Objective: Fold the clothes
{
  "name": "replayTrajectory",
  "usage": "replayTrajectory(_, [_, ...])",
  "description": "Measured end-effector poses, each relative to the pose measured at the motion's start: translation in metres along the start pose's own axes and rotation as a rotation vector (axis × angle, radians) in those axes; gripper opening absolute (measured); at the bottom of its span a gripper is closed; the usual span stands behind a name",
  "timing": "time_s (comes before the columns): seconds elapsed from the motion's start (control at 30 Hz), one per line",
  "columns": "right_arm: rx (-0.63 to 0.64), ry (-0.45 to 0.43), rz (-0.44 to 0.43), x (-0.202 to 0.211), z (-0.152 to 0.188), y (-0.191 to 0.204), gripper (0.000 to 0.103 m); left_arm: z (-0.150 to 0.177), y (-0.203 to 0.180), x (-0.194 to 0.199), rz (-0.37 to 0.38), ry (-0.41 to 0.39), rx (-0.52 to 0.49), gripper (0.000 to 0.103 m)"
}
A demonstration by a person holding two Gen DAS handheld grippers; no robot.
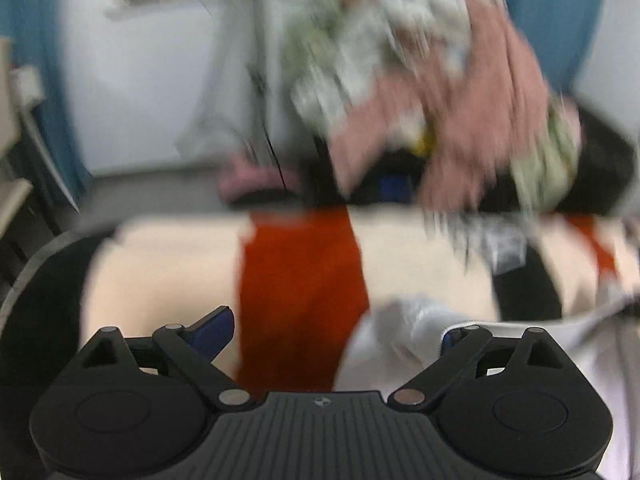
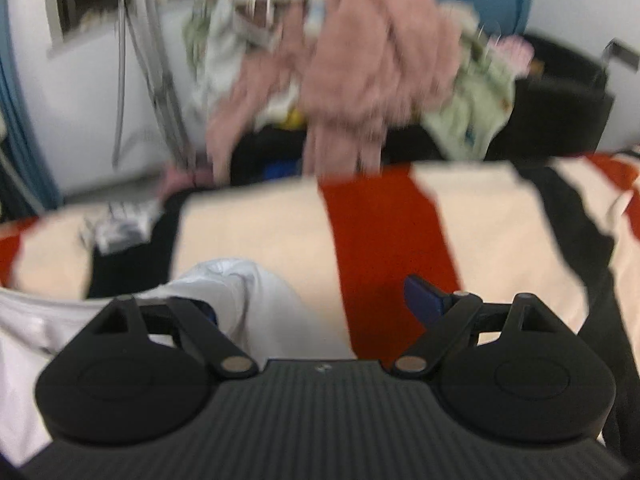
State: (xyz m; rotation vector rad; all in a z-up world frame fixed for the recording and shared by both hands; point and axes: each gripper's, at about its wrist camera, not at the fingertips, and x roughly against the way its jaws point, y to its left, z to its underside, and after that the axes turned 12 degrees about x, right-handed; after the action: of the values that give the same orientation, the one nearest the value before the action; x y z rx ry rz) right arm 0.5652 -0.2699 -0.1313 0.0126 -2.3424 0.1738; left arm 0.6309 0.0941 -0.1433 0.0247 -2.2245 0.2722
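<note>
A white garment (image 1: 404, 332) lies bunched on a cream, red and black striped cover (image 1: 168, 272). In the left wrist view my left gripper (image 1: 332, 332) is open, its right finger partly hidden by the white cloth, its left blue finger (image 1: 214, 330) over the cover. In the right wrist view the white garment (image 2: 248, 300) lies at lower left and covers the left finger of my open right gripper (image 2: 320, 304); its right blue finger (image 2: 424, 300) is over the red stripe (image 2: 384, 240). Both views are blurred.
A heap of pink, white and green clothes (image 1: 432, 80) (image 2: 352, 60) rises from a black basket (image 2: 560, 120) beyond the far edge. A small grey patterned cloth (image 2: 120, 224) lies on the cover. White wall and blue curtains stand behind.
</note>
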Motion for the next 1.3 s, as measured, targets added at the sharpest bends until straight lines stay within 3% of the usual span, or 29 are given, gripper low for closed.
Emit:
replayTrajectory(0.1, [0.03, 0.123, -0.108, -0.022, -0.004, 0.005, 0.088, -0.003, -0.004, -0.032, -0.037, 0.134, -0.069, 0.099])
replayTrajectory(0.17, [0.027, 0.104, -0.161, -0.012, -0.008, 0.01, 0.088, -0.007, -0.005, -0.026, -0.004, 0.169, -0.081, 0.099])
replayTrajectory(0.33, [0.024, 0.016, -0.236, 0.034, -0.013, 0.024, 0.088, -0.006, -0.007, 0.044, 0.112, 0.106, -0.081, 0.1])
replayTrajectory(0.43, [0.03, -0.062, -0.229, 0.08, -0.003, 0.035, 0.088, 0.012, -0.011, 0.097, 0.144, -0.011, -0.086, 0.1])
replayTrajectory(0.63, [-0.041, -0.245, -0.238, 0.187, 0.046, 0.04, 0.088, 0.09, 0.0, 0.213, 0.151, -0.181, -0.056, 0.1])
replayTrajectory(0.93, [-0.06, -0.439, -0.162, 0.348, 0.176, 0.055, 0.088, 0.251, 0.027, 0.381, 0.115, -0.352, 0.08, 0.1])
replayTrajectory(1.1, [-0.042, -0.454, -0.153, 0.357, 0.233, 0.06, 0.088, 0.322, 0.04, 0.437, 0.097, -0.413, 0.099, 0.1])
replayTrajectory(1.3, [-0.014, -0.471, -0.141, 0.365, 0.291, 0.065, 0.088, 0.369, 0.038, 0.453, 0.074, -0.44, 0.084, 0.1])
